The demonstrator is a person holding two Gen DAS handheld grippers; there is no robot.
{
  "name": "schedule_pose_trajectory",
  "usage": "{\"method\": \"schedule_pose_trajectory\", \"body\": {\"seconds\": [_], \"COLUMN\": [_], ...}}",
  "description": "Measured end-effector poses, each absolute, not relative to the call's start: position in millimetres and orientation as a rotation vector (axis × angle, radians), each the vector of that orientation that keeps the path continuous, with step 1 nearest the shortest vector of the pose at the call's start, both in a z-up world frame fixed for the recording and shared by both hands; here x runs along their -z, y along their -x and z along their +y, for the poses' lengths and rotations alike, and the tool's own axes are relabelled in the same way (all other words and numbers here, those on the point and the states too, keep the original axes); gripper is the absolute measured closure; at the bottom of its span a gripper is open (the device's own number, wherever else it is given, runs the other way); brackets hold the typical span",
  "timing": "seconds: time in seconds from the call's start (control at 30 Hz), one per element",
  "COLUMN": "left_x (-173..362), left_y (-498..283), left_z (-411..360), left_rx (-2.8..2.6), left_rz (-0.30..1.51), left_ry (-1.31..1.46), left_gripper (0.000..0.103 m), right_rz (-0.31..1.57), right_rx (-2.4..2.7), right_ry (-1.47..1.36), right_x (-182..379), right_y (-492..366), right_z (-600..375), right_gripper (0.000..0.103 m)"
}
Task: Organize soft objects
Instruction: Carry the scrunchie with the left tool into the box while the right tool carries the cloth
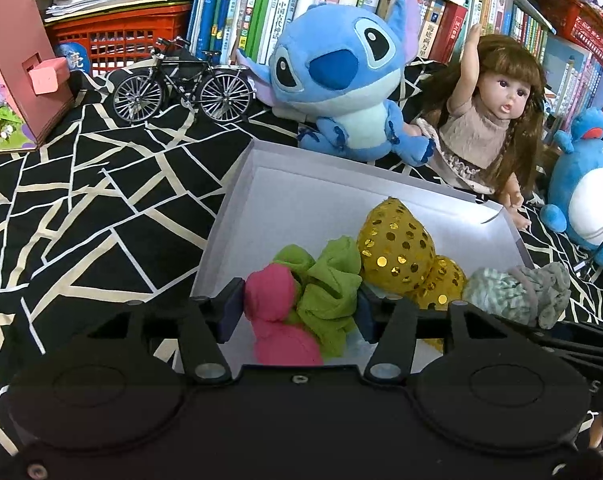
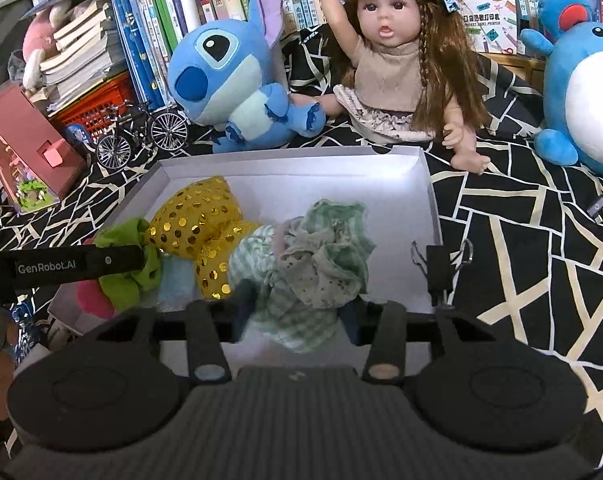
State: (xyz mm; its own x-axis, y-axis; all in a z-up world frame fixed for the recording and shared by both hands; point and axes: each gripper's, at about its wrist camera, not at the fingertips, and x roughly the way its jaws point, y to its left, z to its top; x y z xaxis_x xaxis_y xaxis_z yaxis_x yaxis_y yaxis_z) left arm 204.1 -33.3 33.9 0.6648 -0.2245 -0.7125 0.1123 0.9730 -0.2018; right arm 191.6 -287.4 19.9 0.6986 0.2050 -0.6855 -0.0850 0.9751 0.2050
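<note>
A white shallow box lies on the black-and-cream patterned cloth. In it lie a gold sequined bundle, a pink and green cloth bundle and a pale green checked cloth bundle. My left gripper has its jaws closed around the pink and green bundle over the box's near left part. My right gripper has its jaws closed around the checked bundle over the box's near middle.
Behind the box sit a blue Stitch plush, a long-haired doll and a blue round plush. A model bicycle, a pink cardboard house and bookshelves stand at the back.
</note>
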Motion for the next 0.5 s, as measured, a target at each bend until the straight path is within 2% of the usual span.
{"method": "schedule_pose_trajectory", "body": {"seconds": [0.2, 0.37, 0.5], "left_x": [-38, -49, -57], "left_y": [-198, -187, -179], "left_z": [-30, -27, -27], "left_rx": [0.189, 0.205, 0.216], "left_rz": [0.809, 0.759, 0.729], "left_ry": [0.151, 0.153, 0.149], "left_gripper": [0.038, 0.027, 0.025], "right_rz": [0.775, 0.759, 0.738], "right_rx": [-0.160, -0.163, -0.158], "right_ry": [-0.167, -0.176, -0.178], "right_x": [-23, -28, -34], "right_y": [-186, -178, -170], "right_z": [-294, -300, -304], "right_gripper": [0.028, 0.024, 0.020]}}
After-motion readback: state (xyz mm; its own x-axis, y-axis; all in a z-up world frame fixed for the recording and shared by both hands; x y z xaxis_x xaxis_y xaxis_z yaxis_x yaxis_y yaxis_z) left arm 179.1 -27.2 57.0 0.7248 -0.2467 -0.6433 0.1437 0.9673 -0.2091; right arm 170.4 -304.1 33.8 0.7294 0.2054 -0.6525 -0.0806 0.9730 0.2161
